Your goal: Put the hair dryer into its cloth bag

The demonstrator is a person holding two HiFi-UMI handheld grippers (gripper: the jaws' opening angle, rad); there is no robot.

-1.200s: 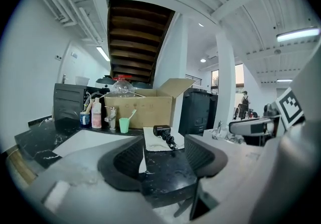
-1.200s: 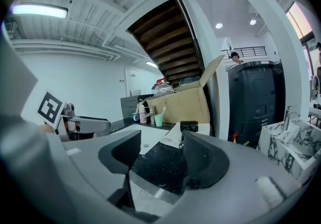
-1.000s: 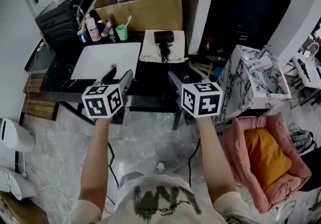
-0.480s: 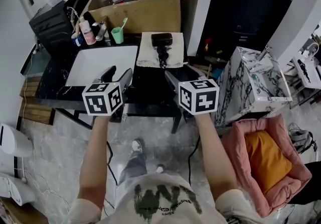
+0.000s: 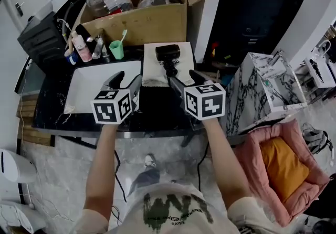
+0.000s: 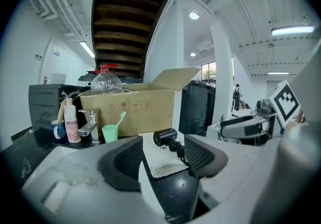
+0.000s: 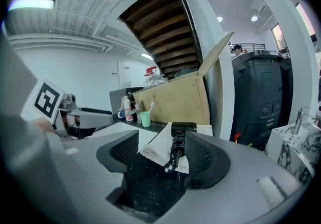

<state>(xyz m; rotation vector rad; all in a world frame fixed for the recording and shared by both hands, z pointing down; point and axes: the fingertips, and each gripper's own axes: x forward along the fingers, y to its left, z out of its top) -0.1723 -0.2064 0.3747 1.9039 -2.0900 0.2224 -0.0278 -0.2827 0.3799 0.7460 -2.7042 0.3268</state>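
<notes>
Tabletop (image 5: 157, 109), black.
- Sink (image 5: 92, 81), white: set in the left half.
- Green cup (image 5: 116, 49) with toothbrush: far edge, left part.
- Cardboard box (image 5: 142, 23), open: at the far edge.
- Left gripper (image 5: 126, 78): over the near edge, jaws wide apart, empty.
- Cloth bag (image 5: 151, 69), white: flat at the far edge, just right of the sink.
- Hair dryer (image 5: 167, 52), black: lying on the cloth bag, outside it, cord trailing toward the near edge.
- Right gripper (image 5: 185, 78): near the bag's near end, jaws wide and opening, gripping nothing.
</notes>
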